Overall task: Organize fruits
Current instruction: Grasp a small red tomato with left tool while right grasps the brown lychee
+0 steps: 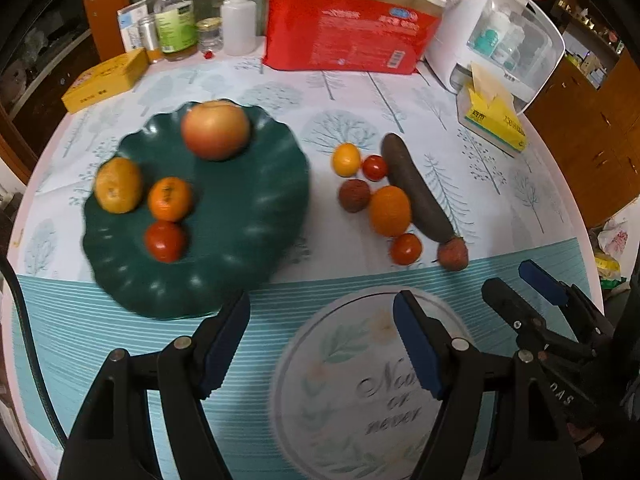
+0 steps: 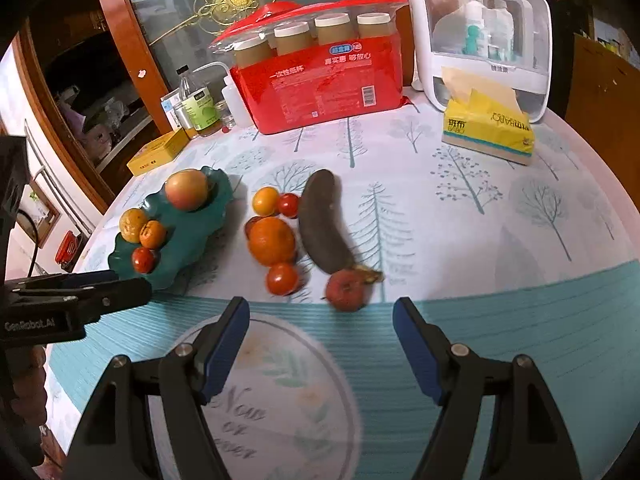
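Jaws apart on both grippers, nothing held.
Left gripper (image 1: 320, 344) & right gripper (image 2: 320, 346) hover near desk's front edge; green plate (image 1: 248, 240) carries four fruits.

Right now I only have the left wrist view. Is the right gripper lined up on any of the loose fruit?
Observer: Yes. In the right wrist view the right gripper is open and empty, and the red bumpy fruit sits just ahead of the gap between its fingers, untouched.
Operator: Is anything touching that fruit?
Observer: The dark banana ends in a brownish stem that appears to rest against the fruit's upper right side.
Operator: And on its other side?
Observer: A tomato lies to its left, with bare tablecloth showing between them.
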Available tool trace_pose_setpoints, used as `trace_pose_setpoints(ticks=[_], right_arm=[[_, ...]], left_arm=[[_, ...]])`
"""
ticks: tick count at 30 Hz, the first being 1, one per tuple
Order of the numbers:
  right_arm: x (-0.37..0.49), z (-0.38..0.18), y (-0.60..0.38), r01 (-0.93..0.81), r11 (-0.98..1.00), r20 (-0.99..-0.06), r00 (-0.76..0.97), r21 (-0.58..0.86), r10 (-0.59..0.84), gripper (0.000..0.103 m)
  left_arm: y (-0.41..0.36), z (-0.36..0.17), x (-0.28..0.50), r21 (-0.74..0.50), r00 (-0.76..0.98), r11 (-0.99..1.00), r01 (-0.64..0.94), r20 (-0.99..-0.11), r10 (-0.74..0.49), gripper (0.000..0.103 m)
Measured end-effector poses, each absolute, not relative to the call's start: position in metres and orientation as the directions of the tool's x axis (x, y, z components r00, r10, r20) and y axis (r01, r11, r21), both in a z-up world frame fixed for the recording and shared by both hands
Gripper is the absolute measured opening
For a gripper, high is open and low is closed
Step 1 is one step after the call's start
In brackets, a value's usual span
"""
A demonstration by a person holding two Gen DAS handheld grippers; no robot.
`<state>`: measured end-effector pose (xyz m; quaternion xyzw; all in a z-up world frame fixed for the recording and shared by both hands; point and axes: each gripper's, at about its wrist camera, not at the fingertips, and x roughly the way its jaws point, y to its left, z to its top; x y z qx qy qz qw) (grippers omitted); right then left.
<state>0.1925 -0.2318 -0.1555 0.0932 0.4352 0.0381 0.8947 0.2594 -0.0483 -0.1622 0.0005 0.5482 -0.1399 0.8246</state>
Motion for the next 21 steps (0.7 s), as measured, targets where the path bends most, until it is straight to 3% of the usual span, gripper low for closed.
trace_pose_setpoints(ticks=[7, 18, 21], right_arm=[[0.202, -0.167, -0.246, -0.076, 0.981, -0.741, 0.646, 0.179, 0.186, 0.073], [0.218, -0.194, -0.246, -0.192, 0.965, -0.754, 0.604, 0.176, 0.258, 0.049], [0.221, -0.197, -0.246, -0.212, 0.961, -0.754, 0.598, 0.179, 0.272, 0.046]], left_arm=[[-0.089, -0.183, 0.271, -0.157, 0.336, 0.961, 0.226, -0.914, -0.228, 0.073], [-0.121, -0.21, 0.291, -0.184, 0.304, 0.962, 0.201, -0.922, -0.24, 0.073], [-0.125, -0.215, 0.295, -0.191, 0.302, 0.963, 0.189, -0.922, -0.243, 0.068]])
